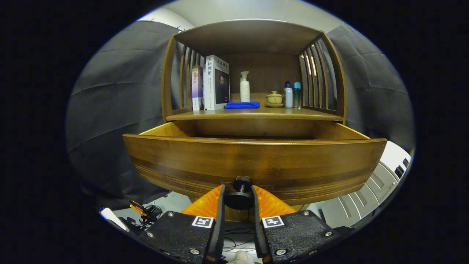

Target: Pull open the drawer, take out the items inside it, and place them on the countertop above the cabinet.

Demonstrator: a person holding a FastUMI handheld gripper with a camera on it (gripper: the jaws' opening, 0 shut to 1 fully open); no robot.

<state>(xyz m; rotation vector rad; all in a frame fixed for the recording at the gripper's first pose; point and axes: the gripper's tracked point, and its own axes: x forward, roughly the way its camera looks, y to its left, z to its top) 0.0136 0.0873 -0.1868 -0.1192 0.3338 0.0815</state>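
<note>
The wooden drawer (253, 161) stands pulled well out from the cabinet, its front panel right ahead of my fingers. My gripper (238, 194) is shut on the drawer's dark round knob (239, 200), which sits between both fingers at the panel's lower middle. The high front panel hides what lies inside the drawer. Above the drawer runs the countertop (256, 114). On it lie a folded blue cloth (242, 105), a white pump bottle (244, 88), two upright books (214, 83), a small lidded teacup (274, 98) and two small bottles (292, 95).
A slatted wooden hutch (329, 73) with a roof encloses the countertop on both sides. Grey cloth walls stand left and right of the cabinet. Cables and small tools (143, 212) lie on the floor at lower left, a white slatted object (366, 194) at lower right.
</note>
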